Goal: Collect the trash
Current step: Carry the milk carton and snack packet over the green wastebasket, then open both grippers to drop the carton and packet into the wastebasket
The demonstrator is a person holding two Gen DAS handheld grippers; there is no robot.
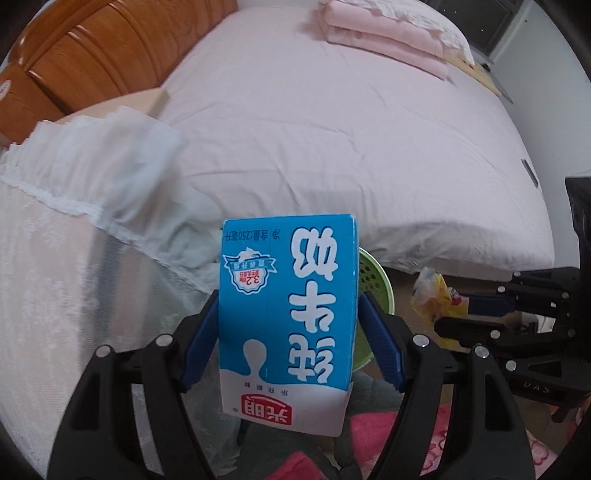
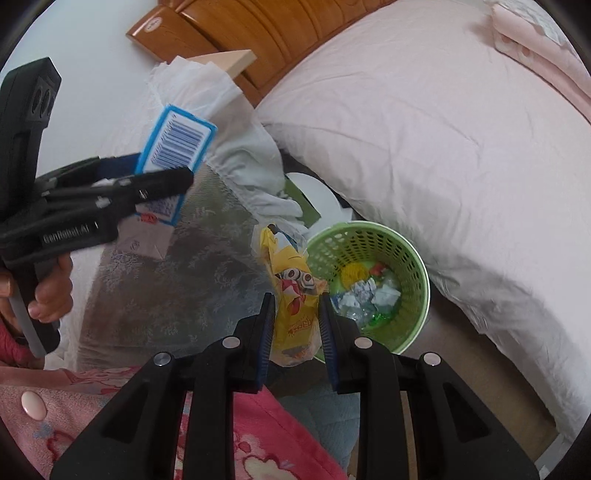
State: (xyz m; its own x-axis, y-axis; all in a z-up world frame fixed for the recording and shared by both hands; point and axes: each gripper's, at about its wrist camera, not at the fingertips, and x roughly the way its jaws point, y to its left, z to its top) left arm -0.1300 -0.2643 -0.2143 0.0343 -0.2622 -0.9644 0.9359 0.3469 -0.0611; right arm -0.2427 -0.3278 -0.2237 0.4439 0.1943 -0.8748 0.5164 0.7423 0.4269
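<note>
My left gripper (image 1: 288, 295) is shut on a blue and white milk carton (image 1: 291, 314), held upside down above the lace-covered table. The carton also shows in the right wrist view (image 2: 177, 147), with the left gripper (image 2: 155, 184) around it. My right gripper (image 2: 295, 306) is shut on a yellow snack wrapper (image 2: 293, 291), held just left of the green basket bin (image 2: 406, 251). The bin holds crumpled paper and other trash. In the left wrist view the bin (image 1: 373, 277) peeks out behind the carton, and the wrapper (image 1: 434, 291) hangs in the right gripper (image 1: 465, 314).
A bed with a pink sheet (image 1: 332, 129) fills the far side, with folded pink bedding (image 1: 388, 33) on it. A wooden headboard (image 1: 92, 55) is at the left. A lace cloth (image 2: 177, 280) covers the table. A white plastic bag (image 1: 110, 155) lies on it.
</note>
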